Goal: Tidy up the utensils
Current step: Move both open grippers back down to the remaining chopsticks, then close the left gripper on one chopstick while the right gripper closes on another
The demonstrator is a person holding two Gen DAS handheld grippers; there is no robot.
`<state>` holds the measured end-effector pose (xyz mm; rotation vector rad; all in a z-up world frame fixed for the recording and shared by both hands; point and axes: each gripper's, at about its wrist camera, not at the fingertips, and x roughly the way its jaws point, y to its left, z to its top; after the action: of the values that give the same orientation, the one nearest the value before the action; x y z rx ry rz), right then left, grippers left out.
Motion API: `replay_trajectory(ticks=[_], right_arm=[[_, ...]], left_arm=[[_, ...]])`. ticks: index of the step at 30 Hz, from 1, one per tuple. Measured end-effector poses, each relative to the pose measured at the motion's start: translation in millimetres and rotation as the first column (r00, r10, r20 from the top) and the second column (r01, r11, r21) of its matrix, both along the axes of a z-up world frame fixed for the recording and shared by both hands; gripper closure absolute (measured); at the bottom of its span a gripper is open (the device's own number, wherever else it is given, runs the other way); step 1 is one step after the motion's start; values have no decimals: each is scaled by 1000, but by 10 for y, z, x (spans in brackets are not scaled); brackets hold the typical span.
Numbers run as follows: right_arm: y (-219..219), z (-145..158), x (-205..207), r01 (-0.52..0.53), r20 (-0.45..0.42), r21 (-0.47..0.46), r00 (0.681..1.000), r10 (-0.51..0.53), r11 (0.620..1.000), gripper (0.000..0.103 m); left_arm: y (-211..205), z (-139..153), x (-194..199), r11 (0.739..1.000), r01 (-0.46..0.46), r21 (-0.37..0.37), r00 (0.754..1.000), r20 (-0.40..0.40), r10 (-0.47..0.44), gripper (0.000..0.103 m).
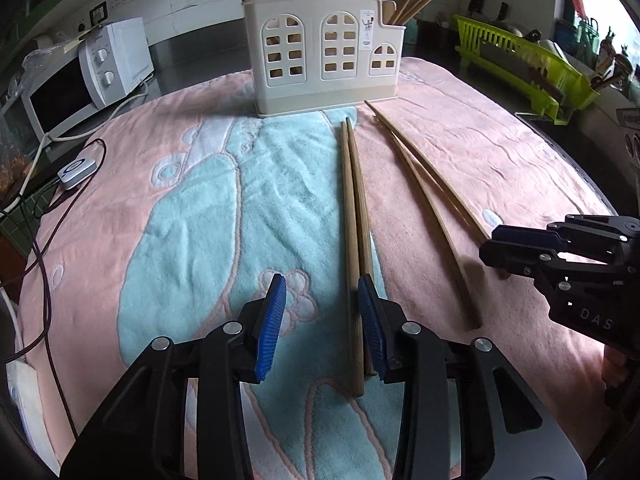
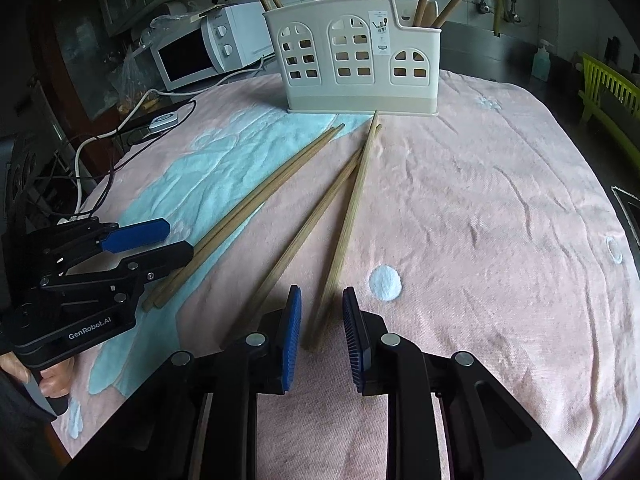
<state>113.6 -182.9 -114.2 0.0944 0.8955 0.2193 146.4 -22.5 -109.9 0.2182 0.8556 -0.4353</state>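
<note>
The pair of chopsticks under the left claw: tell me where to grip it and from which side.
Grip the pair of chopsticks at its thick near ends, coming from above with the left claw straddling both. They lie flat on the towel, side by side, so the pads close across them.

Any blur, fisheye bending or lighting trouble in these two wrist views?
Left wrist view: sharp; the fisheye bows the right-hand chopstick pair and domes the towel; daylight blows out the upper right corner. Right wrist view: the chopstick between the right gripper pads smears soft at its near end; the left background around the microwave is dim, with black vignette corners.
</note>
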Motion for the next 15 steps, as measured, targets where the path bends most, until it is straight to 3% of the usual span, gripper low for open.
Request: replay_trajectory(ticks=[15], right_arm=[[4,-10,-33,-4,1,-9,1000,4,1000,82]], left_arm=[[8,-17,62,1000,-12,-16,1000,-20,12,72]])
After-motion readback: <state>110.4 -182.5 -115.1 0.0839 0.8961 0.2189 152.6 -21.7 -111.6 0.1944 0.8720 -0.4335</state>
